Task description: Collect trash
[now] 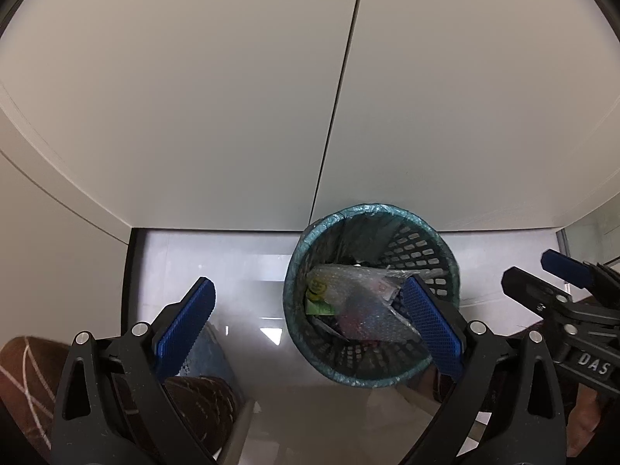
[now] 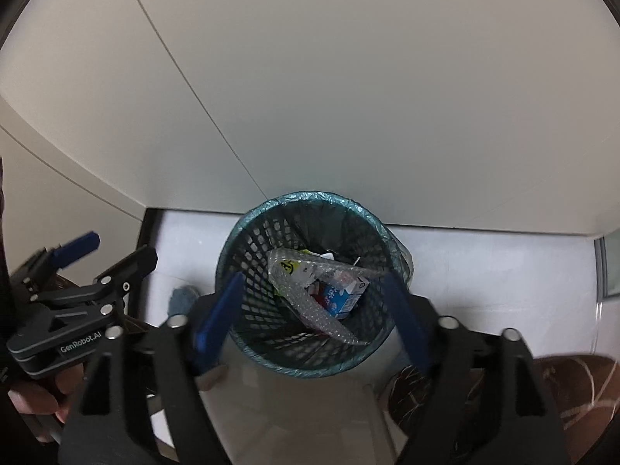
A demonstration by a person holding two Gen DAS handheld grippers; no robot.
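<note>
A dark mesh waste basket (image 1: 422,250) lined with a blue-green bag stands on the pale floor against white cabinet doors; it shows in the right wrist view (image 2: 255,255) too. Inside lie a sheet of bubble wrap (image 1: 364,310), a green-yellow wrapper (image 1: 319,294) and a small blue-white carton (image 2: 343,296). My left gripper (image 1: 310,325) is open and empty, above the basket's left side. My right gripper (image 2: 314,310) is open and empty, straddling the basket from above. Each gripper shows at the edge of the other's view, the right one (image 1: 562,290) and the left one (image 2: 89,263).
White cabinet doors (image 1: 232,97) rise behind the basket. A dark vertical edge (image 1: 130,271) borders the floor on the left. A brown patterned cushion or seat (image 1: 31,368) lies low left, also seen low right in the right wrist view (image 2: 573,383). A blue slipper (image 2: 182,298) sits on the floor.
</note>
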